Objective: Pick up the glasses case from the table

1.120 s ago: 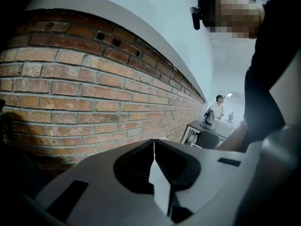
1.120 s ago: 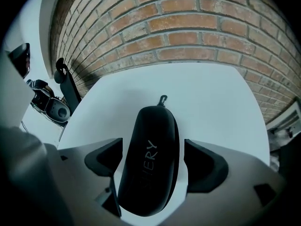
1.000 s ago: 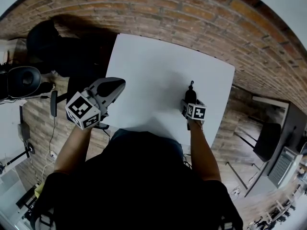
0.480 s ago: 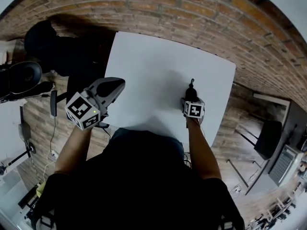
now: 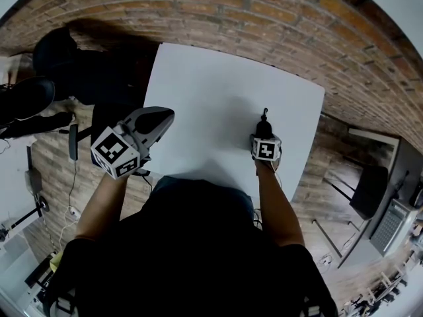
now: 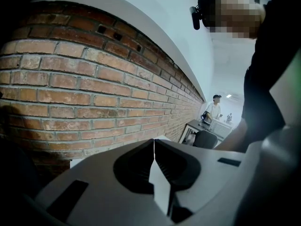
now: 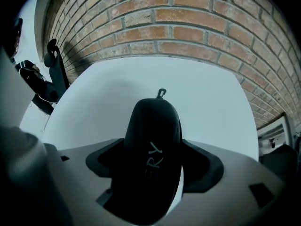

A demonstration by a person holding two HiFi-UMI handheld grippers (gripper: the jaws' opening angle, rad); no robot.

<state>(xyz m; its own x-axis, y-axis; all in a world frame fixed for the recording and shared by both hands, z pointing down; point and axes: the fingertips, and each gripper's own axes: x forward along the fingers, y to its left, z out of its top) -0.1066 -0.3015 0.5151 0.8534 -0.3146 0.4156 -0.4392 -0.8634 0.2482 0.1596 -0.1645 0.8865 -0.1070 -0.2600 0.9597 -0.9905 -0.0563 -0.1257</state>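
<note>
Little has moved this last second: your right gripper (image 5: 264, 135) stays clamped on the black glasses case (image 7: 153, 145), low over the white table (image 5: 198, 84), so the lift seems barely begun. Your left gripper (image 6: 154, 160) hangs closed, empty.

light: even, soft | shadows: faint on white bench (image 5: 218, 91) | edges: strong fisheye bending, dark corners | focus: near parts blurred

This looks like an office or studio workspace. A brick wall (image 5: 264, 5) backs a white table (image 5: 218, 84) on a wood floor (image 5: 56, 170). Farther off stand a desk (image 6: 194, 125) and an office chair (image 6: 205, 139).
</note>
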